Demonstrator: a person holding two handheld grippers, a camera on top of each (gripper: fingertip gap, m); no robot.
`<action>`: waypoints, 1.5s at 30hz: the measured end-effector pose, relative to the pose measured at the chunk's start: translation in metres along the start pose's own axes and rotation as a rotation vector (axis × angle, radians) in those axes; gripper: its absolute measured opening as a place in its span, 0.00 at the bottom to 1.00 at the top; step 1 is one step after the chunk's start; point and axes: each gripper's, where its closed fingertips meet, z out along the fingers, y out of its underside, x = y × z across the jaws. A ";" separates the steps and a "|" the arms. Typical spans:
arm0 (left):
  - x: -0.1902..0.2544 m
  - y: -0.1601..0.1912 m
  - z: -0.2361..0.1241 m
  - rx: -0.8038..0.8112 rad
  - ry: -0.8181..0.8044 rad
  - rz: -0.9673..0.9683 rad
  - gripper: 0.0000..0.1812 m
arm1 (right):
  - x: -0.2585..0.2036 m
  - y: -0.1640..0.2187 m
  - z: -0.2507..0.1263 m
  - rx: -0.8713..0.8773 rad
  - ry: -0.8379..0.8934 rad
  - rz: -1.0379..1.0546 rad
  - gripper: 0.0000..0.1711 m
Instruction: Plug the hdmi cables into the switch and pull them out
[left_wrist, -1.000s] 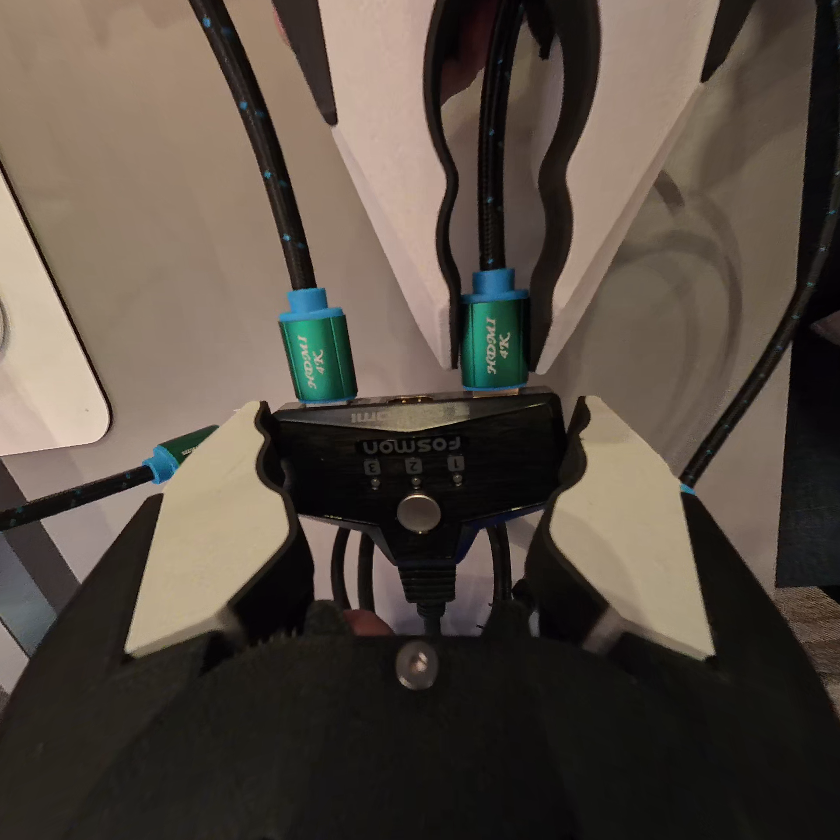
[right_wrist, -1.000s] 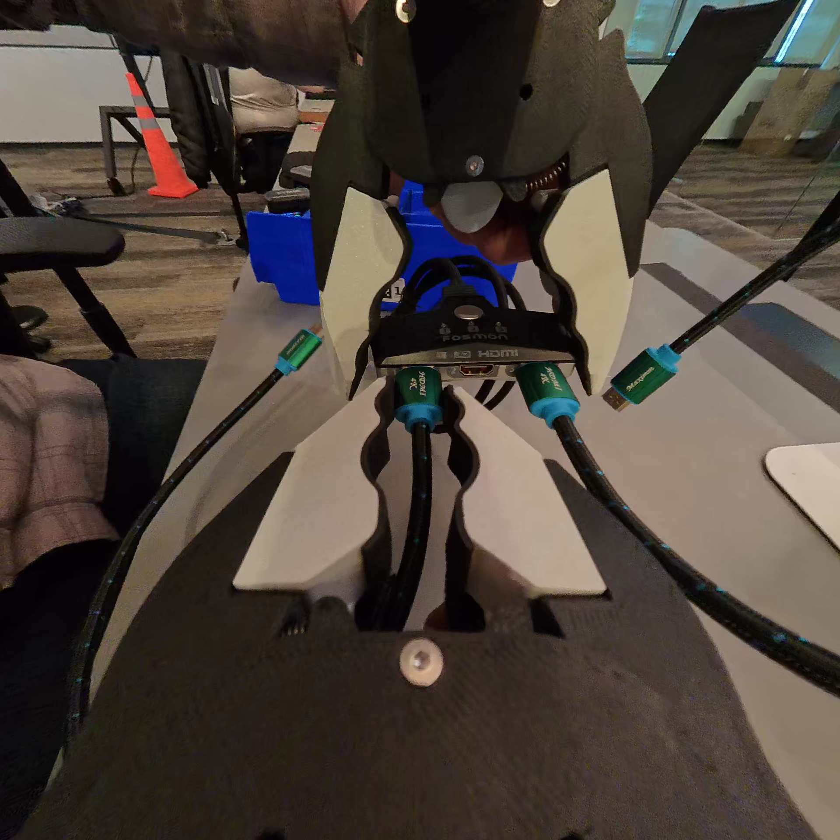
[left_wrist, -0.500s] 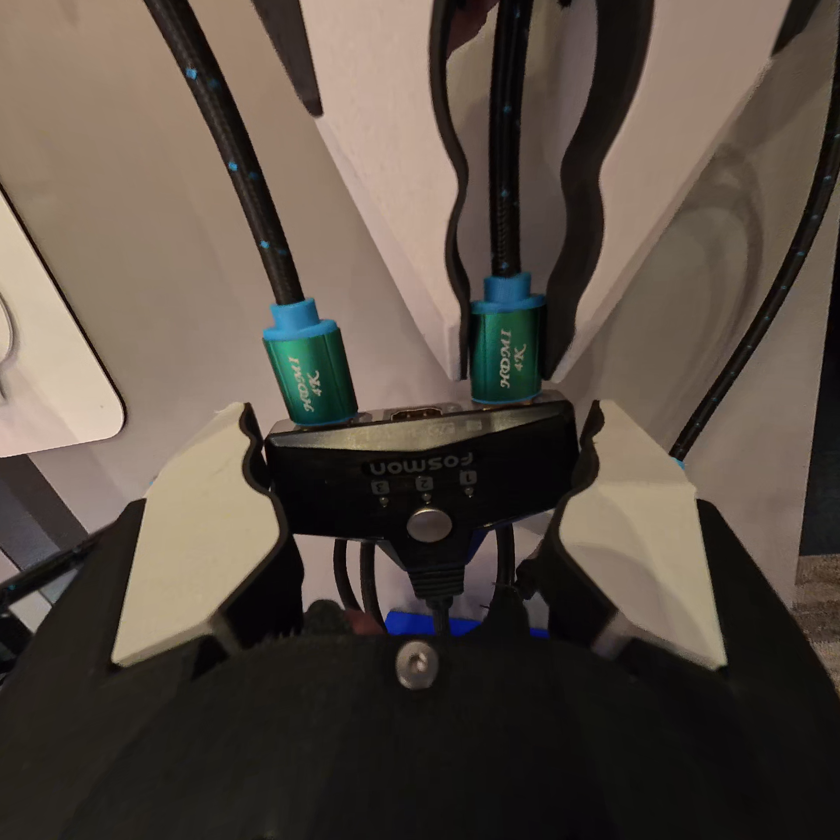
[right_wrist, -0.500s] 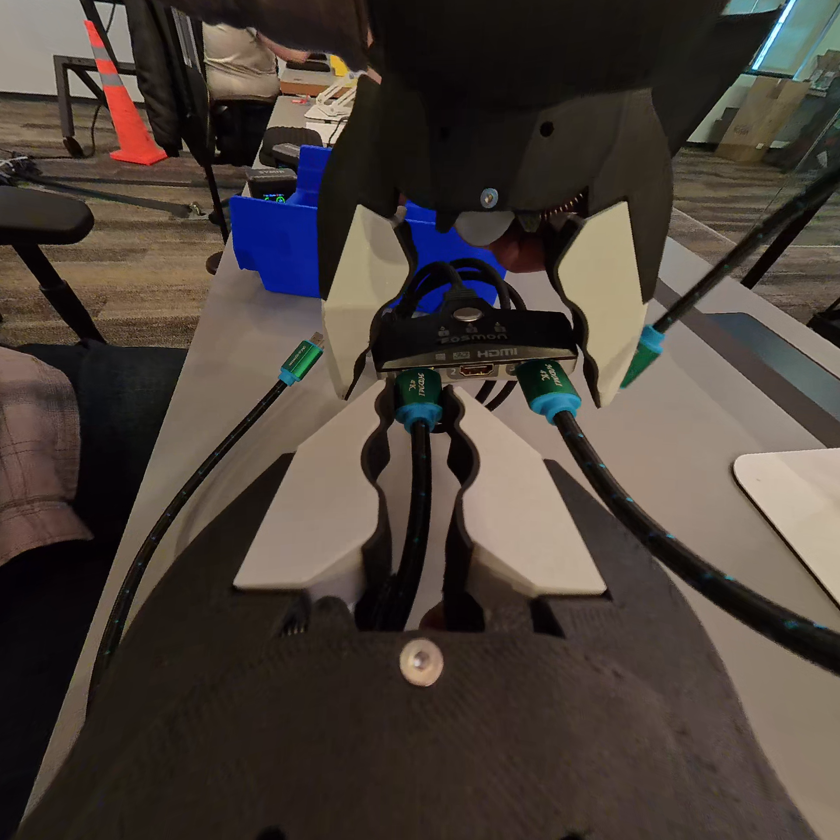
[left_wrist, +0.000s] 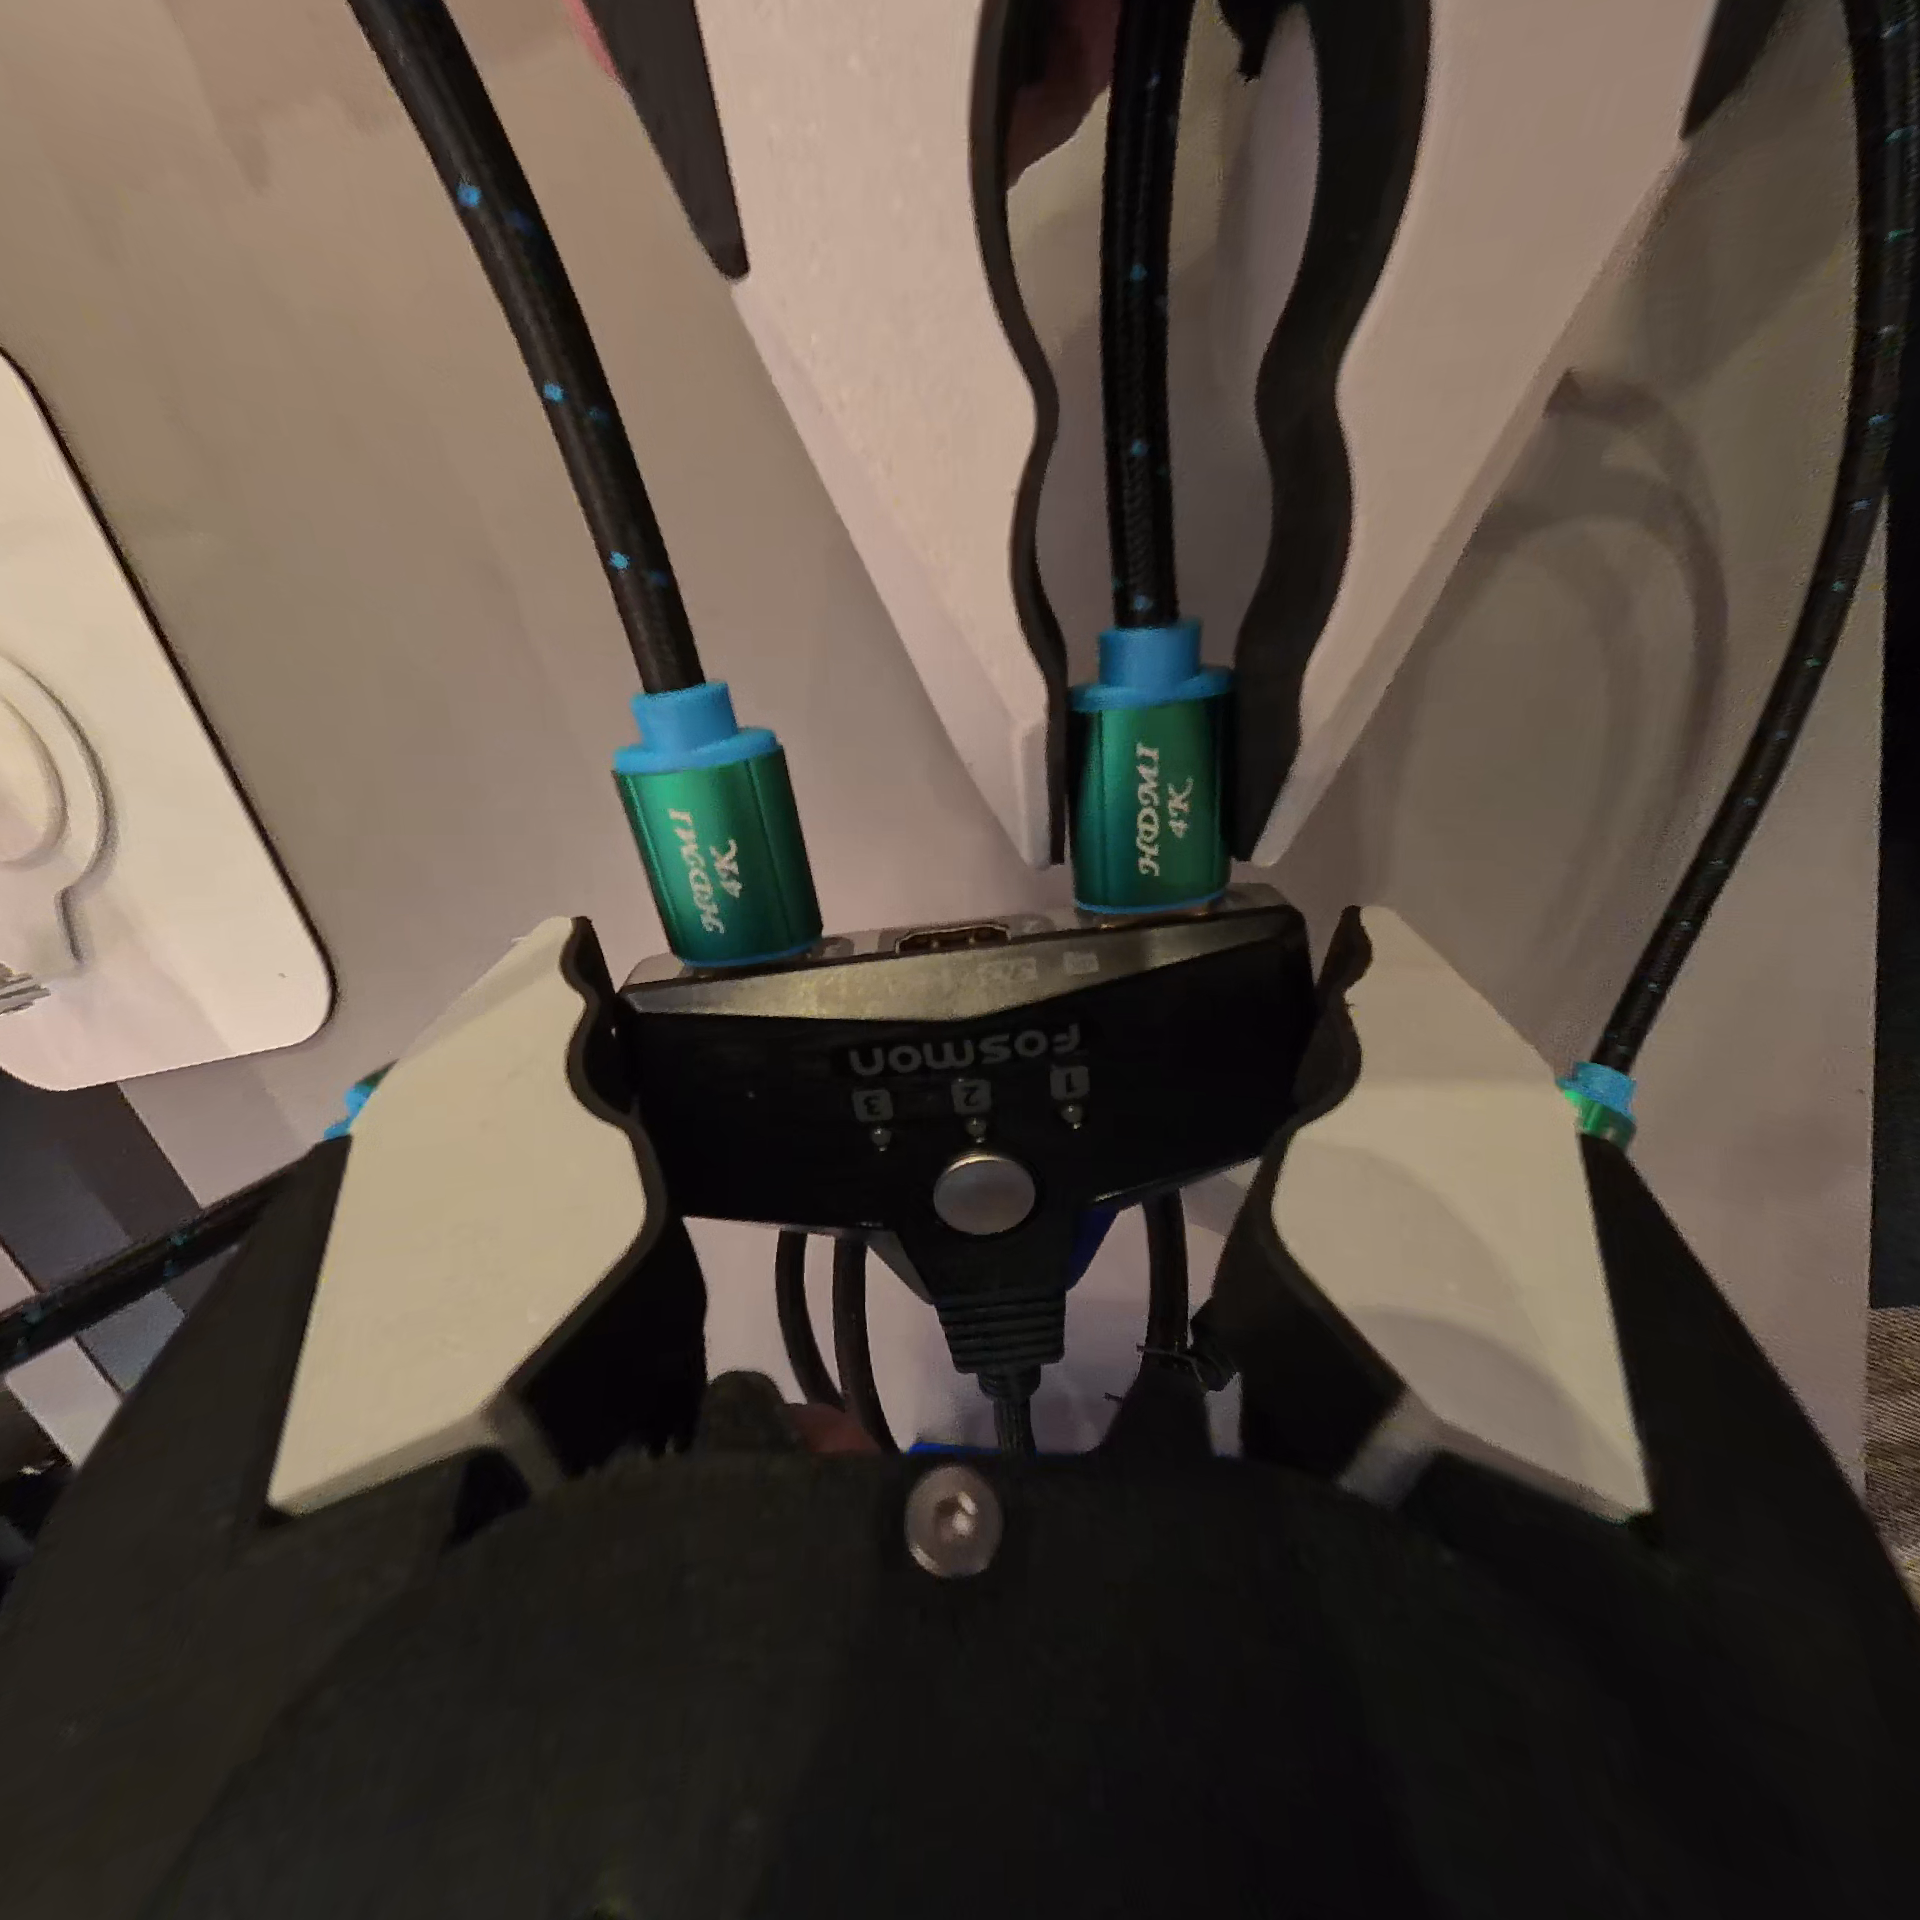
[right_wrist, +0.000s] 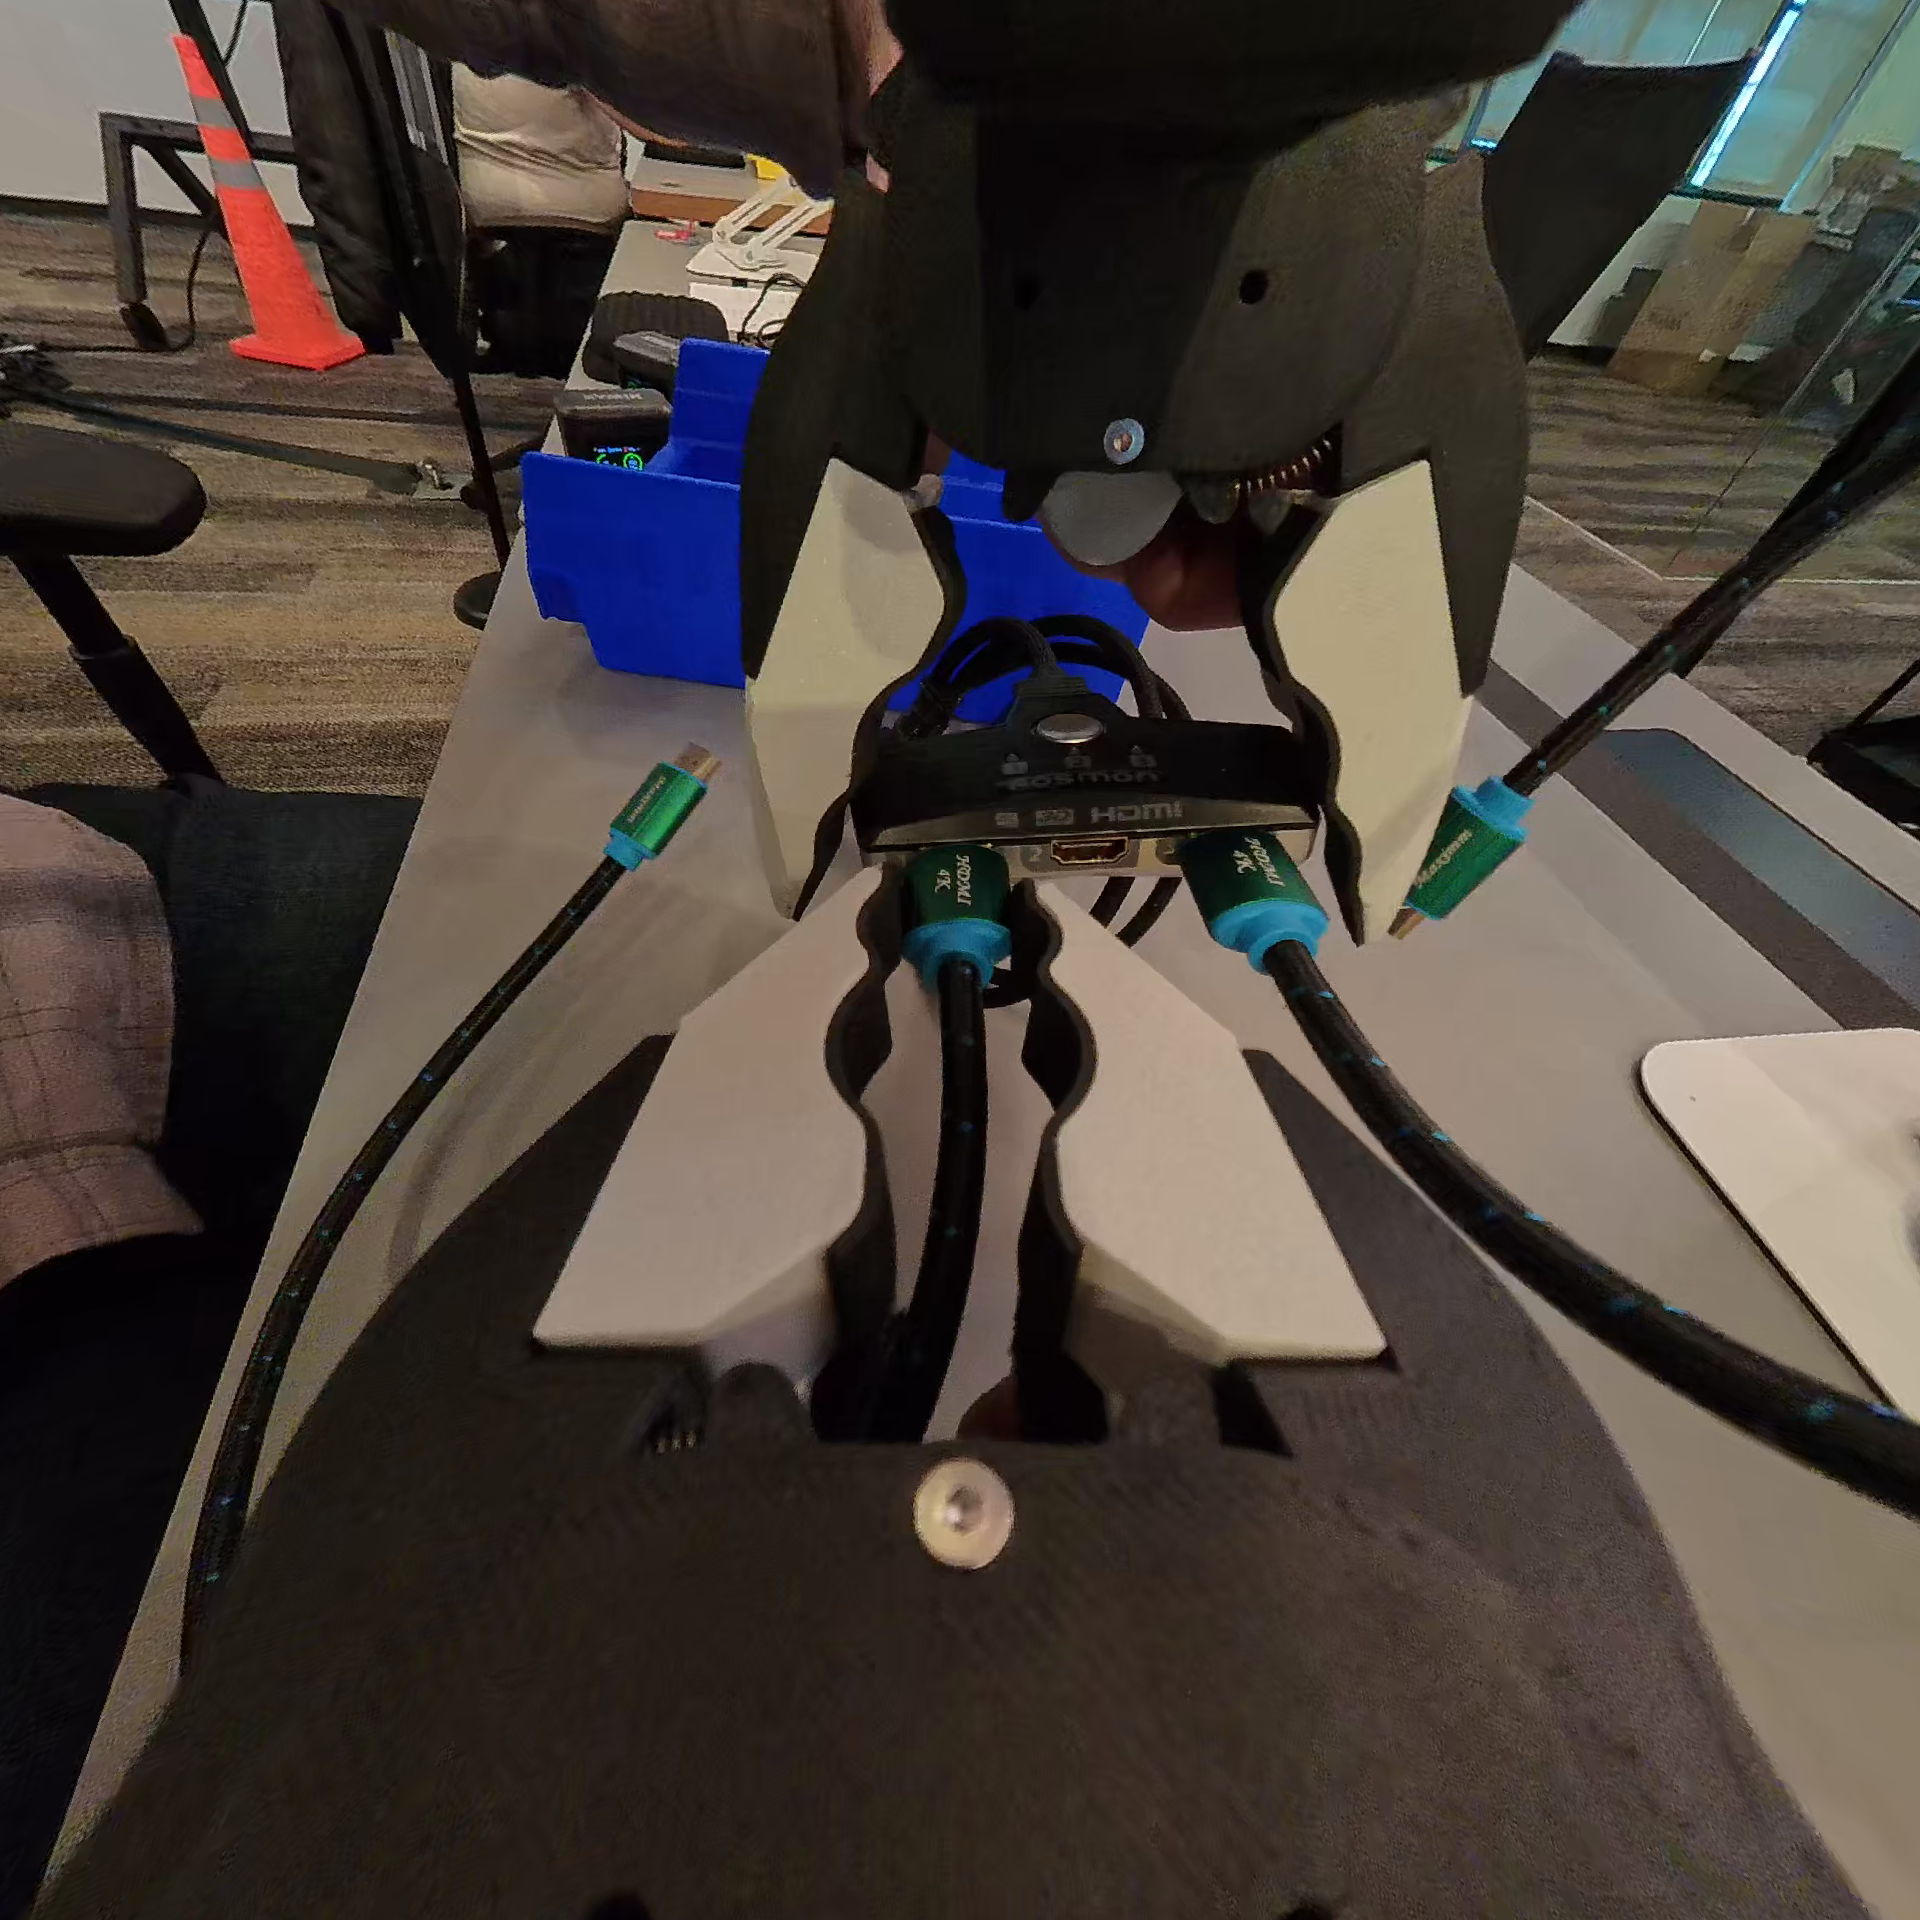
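My left gripper (left_wrist: 961, 966) is shut on the black HDMI switch (left_wrist: 966, 1081), gripping its two short ends and holding it above the table. Two green plugs with blue collars sit in the outer ports, and the middle port (right_wrist: 1089, 852) is empty. My right gripper (right_wrist: 956, 894) is shut on the green plug (right_wrist: 956, 878) in the port numbered one, its braided cable running back between the fingers. The same plug (left_wrist: 1148, 800) shows in the left wrist view. The other plug (right_wrist: 1247, 883) is held by no gripper.
Two loose plug ends are near: one (right_wrist: 660, 805) left of the switch, one (right_wrist: 1460, 862) beside the left gripper's finger. A blue bin (right_wrist: 644, 561) stands on the grey table (right_wrist: 582, 831) behind the switch. A white slab (right_wrist: 1808, 1153) lies at the right. The grippers are tip to tip, or close to it.
Both grippers keep their hold and have shifted a little together, towards the blue bin. The loose plug at the right has swung about beside the left gripper's finger.
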 end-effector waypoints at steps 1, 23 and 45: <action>-0.001 0.000 0.000 -0.003 -0.004 0.002 0.69 | 0.000 0.000 0.000 0.002 0.002 0.002 0.11; 0.001 0.001 -0.007 -0.012 -0.039 0.029 0.68 | -0.004 -0.006 -0.001 -0.024 0.003 -0.077 0.11; -0.004 -0.007 -0.016 0.123 0.005 -0.069 0.68 | 0.005 -0.025 -0.006 0.093 0.090 -0.084 0.10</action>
